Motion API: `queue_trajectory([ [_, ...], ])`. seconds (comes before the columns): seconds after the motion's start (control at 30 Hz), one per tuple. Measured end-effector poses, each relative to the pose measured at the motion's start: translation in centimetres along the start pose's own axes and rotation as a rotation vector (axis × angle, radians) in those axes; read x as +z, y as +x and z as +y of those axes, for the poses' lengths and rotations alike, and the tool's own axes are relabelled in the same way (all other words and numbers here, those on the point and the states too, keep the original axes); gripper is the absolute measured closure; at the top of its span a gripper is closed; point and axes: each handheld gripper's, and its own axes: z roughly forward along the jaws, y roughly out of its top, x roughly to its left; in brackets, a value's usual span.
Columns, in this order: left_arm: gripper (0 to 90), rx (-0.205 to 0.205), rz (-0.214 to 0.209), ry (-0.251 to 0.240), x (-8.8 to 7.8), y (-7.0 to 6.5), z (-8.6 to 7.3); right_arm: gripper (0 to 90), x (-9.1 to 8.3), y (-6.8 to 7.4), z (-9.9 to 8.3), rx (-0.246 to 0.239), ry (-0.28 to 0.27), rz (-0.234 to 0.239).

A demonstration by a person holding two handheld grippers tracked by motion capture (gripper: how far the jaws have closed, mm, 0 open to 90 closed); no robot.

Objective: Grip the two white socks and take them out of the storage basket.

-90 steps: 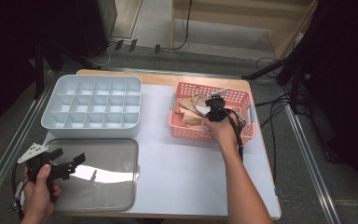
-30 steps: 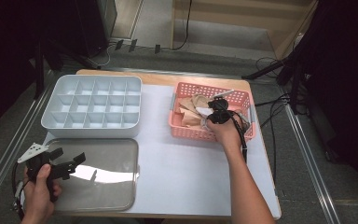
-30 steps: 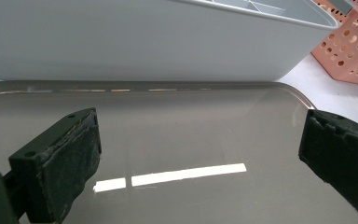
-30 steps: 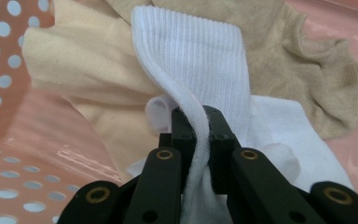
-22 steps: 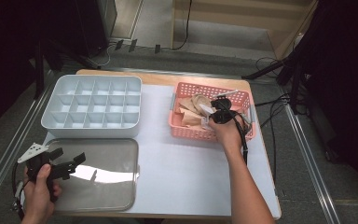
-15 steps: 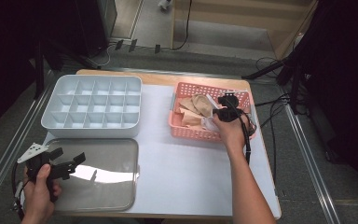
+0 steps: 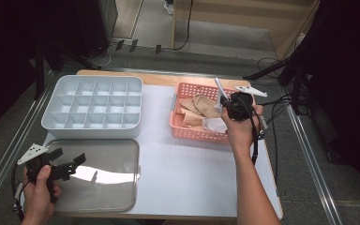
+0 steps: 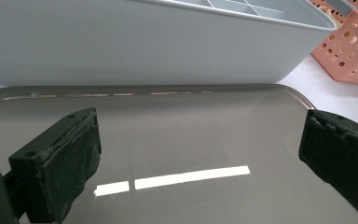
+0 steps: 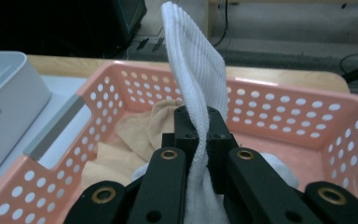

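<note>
Right tool point(image 9: 200, 135) clamped on white sock point(image 9: 196, 70) above pink basket point(image 9: 307, 112), left tool point(image 8: 200, 158) wide open — no readable writing

- A white ribbed sock point(image 9: 196, 88) stood pinched between the right tongs point(image 9: 199, 122), its free end upright above the pink basket point(image 9: 284, 105).
- Beige socks point(image 7: 201, 107) lay crumpled inside the basket.

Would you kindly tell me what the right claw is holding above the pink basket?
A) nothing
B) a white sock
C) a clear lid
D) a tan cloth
B: the right claw is shut on a white sock, pinched between its jaws above the basket.
</note>
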Motion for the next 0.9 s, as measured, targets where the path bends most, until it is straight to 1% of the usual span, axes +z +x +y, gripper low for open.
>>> queue_trajectory([
  [0.1, 0.0, 0.002, 0.002, -0.001, 0.0, 0.0, 0.0, 88.0, -0.7, 0.0, 0.2, 0.001, -0.03, 0.012],
  [0.2, 0.0, 0.003, 0.002, -0.001, 0.0, 0.0, 0.0, 88.1, -1.4, 0.1, 0.3, -0.005, -0.056, 0.014],
  [0.37, 0.0, 0.004, 0.001, 0.002, 0.0, -0.1, 0.0, 88.0, -2.8, 0.1, 0.5, 0.006, -0.096, 0.035],
  [0.53, 0.0, 0.003, 0.002, 0.0, 0.0, -0.1, 0.0, 88.0, -4.6, 0.3, 0.4, 0.01, -0.128, 0.059],
  [0.73, 0.0, 0.008, 0.0, 0.001, 0.1, -0.3, 0.0, 88.0, -6.9, 0.8, -0.2, -0.007, -0.158, 0.078],
  [0.9, 0.0, 0.005, 0.0, -0.001, 0.1, -0.3, 0.0, 88.0, -8.6, 1.4, -1.4, -0.021, -0.167, 0.097],
])
